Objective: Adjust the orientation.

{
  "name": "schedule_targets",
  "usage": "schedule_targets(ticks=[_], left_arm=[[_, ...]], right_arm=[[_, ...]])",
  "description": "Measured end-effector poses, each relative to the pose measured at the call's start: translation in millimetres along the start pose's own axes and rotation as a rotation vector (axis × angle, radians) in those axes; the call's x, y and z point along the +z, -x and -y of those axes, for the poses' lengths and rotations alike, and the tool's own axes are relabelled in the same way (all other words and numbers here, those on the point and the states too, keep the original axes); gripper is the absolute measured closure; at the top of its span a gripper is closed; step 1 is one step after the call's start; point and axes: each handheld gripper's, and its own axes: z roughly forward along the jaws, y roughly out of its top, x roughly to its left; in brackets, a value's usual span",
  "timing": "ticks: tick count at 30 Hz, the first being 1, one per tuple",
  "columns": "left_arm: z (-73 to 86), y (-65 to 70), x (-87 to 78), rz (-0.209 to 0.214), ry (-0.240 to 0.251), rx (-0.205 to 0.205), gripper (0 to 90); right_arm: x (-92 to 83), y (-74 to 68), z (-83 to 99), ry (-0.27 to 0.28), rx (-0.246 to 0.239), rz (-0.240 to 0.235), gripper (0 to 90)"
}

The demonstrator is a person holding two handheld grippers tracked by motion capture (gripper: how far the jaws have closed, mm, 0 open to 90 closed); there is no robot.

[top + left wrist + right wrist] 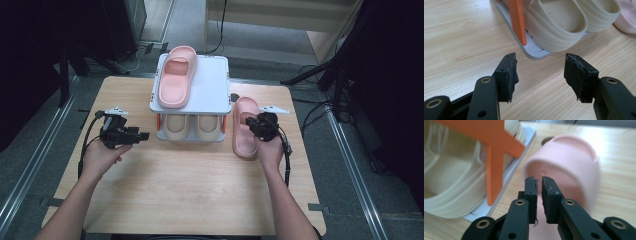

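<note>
Right claw [539, 181]: nearly closed, empty | slipper [571, 165] just ahead | risk: you nudge it aside, or into rack [522, 152] alongside | left claw [540, 71]: open, idle.

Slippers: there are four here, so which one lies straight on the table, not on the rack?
The pink slipper right of the rack, beside the right tool. Its pink twin lies on the top shelf; the two beige slippers sit on the lower shelf.
</note>
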Motion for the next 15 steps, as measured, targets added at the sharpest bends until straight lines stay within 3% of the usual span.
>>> schedule_targets(ticks=[5,12,15], left_arm=[[0.3,-0.1,-0.3,0.001,-0.003,0.000,43.7],[2.8,-0.8,-1.9,-0.008,-0.008,-0.002,43.6],[5.3,-2.3,-4.1,-0.007,-0.005,-0.012,43.6]], right_arm=[[-19.5,12.2,-4.2,0.058,0.021,0.019,73.7],[-24.0,29.9,-3.4,0.094,0.052,0.047,68.4],[-21.5,37.1,-2.6,0.104,0.067,0.067,60.5]])
